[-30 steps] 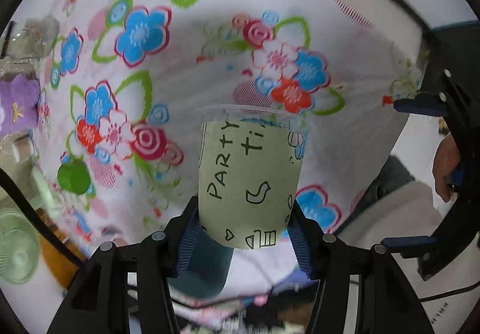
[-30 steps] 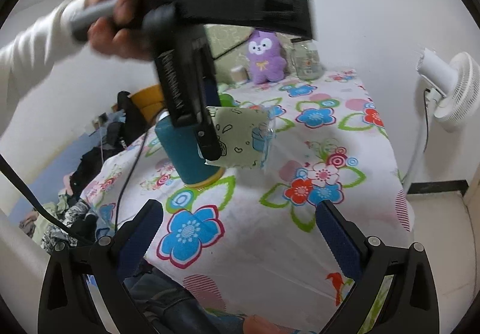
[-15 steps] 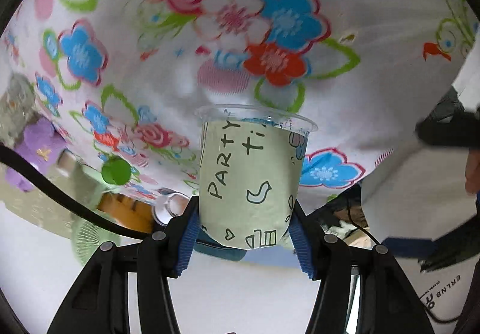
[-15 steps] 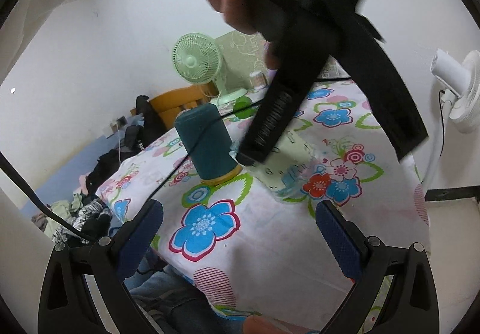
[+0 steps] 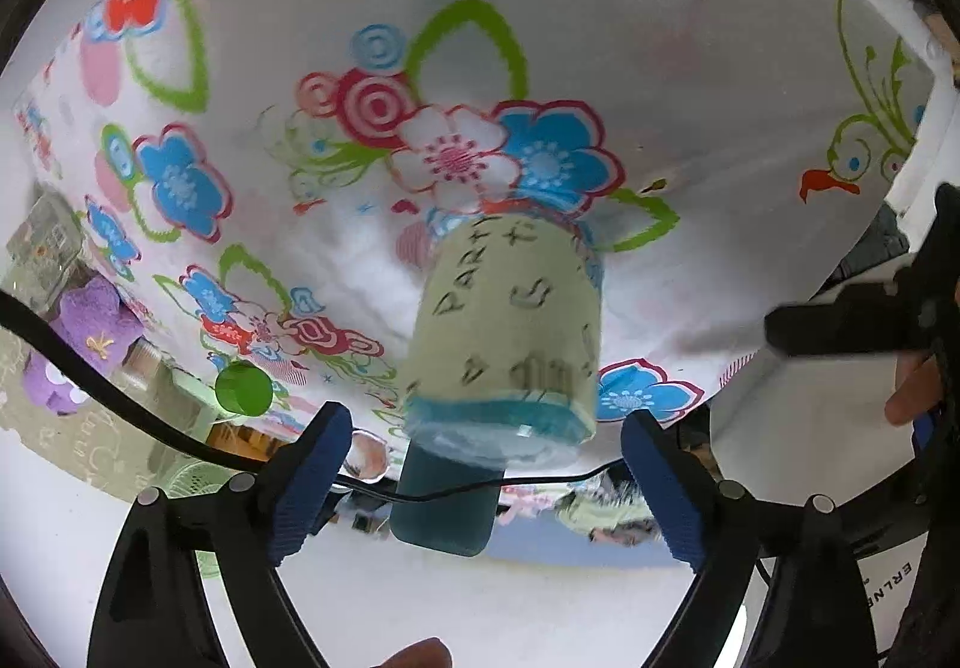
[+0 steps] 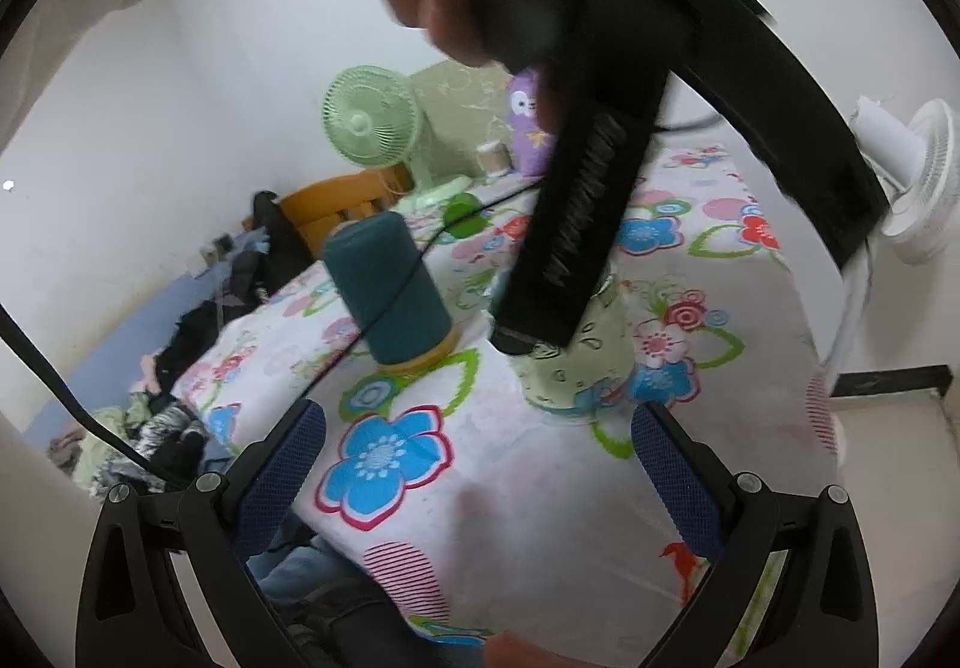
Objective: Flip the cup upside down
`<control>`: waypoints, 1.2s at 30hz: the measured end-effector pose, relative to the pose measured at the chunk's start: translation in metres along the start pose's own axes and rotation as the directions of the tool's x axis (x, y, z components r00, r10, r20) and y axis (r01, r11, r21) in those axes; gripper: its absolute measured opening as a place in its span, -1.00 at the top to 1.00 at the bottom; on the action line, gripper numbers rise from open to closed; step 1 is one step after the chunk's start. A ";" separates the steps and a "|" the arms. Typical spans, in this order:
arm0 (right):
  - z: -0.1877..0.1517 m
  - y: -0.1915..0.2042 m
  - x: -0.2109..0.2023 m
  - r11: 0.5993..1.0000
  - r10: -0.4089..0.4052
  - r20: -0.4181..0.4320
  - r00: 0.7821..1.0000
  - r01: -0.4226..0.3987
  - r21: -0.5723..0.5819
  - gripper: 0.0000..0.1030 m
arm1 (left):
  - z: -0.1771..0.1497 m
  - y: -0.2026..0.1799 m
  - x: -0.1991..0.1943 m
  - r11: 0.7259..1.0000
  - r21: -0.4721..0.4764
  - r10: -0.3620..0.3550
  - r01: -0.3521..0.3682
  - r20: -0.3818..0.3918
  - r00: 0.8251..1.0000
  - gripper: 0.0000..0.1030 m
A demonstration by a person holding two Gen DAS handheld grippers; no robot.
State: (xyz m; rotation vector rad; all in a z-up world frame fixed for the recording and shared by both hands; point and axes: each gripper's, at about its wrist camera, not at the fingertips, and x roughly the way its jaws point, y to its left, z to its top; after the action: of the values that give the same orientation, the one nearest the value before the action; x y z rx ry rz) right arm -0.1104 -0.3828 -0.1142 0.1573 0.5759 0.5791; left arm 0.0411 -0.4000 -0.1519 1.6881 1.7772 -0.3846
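Left wrist view, cup inverted on tablecloth, between spread left tongs

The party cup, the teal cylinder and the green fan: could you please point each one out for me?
party cup (image 5: 510, 320): left wrist view, on its pale green printed side wall.
teal cylinder (image 6: 387, 290): right wrist view, on the middle of its teal side.
green fan (image 6: 366, 119): right wrist view, on its round front grille.
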 end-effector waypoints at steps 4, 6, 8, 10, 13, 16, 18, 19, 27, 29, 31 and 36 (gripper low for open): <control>0.010 0.004 -0.001 0.997 -0.082 -0.007 0.997 0.082 -0.009 -0.99 | -0.027 0.012 -0.015 0.997 -0.049 -0.049 0.057 0.145 0.988 -0.89; 0.014 0.005 -0.002 0.993 -0.114 -0.011 0.993 0.114 -0.012 -0.99 | -0.045 0.016 -0.025 0.993 -0.069 -0.072 0.091 0.243 0.967 -0.94; 0.019 0.008 -0.002 0.988 -0.157 -0.022 0.987 0.157 -0.016 -0.99 | -0.062 0.020 -0.030 0.990 -0.085 -0.083 0.116 0.320 0.944 -0.95; 0.023 0.011 -0.003 0.982 -0.190 -0.029 0.981 0.190 -0.019 -0.99 | -0.084 0.024 -0.035 0.984 -0.113 -0.084 0.141 0.404 0.911 -0.95; 0.031 0.020 -0.005 0.973 -0.230 -0.034 0.973 0.230 -0.021 -0.99 | -0.115 0.031 -0.036 0.972 -0.156 -0.073 0.177 0.514 0.854 -0.95; 0.038 0.029 -0.009 0.965 -0.263 -0.035 0.964 0.262 -0.021 -0.99 | -0.147 0.029 -0.037 0.958 -0.203 -0.034 0.201 0.616 0.787 -0.95; 0.042 0.033 -0.013 0.961 -0.277 -0.033 0.960 0.276 -0.017 -0.99 | -0.169 0.026 -0.036 0.948 -0.233 0.000 0.215 0.678 0.735 -0.95; 0.045 0.036 -0.016 0.959 -0.284 -0.031 0.958 0.284 -0.011 -0.99 | -0.179 0.024 -0.034 0.944 -0.247 0.017 0.220 0.701 0.713 -0.95; 0.058 0.046 -0.026 0.943 -0.333 -0.024 0.943 0.333 0.009 -0.99 | -0.272 0.017 0.000 0.821 -0.356 0.163 0.446 0.895 0.415 -0.95; 0.061 0.049 -0.024 0.936 -0.351 -0.029 0.936 0.351 0.005 -0.99 | -0.291 0.015 0.015 0.778 -0.368 0.208 0.509 0.915 0.345 -0.96; 0.061 0.053 -0.023 0.931 -0.365 -0.033 0.931 0.365 0.004 -0.99 | -0.309 0.011 0.035 0.724 -0.372 0.253 0.582 0.927 0.278 -0.96; 0.062 0.058 -0.016 0.926 -0.376 -0.049 0.925 0.377 0.006 -0.99 | -0.336 -0.011 0.084 0.598 -0.390 0.394 0.701 0.904 0.166 -1.00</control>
State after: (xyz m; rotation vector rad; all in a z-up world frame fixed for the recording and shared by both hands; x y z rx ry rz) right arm -0.1145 -0.3421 -0.0379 0.0444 0.6375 0.2037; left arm -0.0504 -0.1295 0.0442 0.1866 0.7521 -0.5132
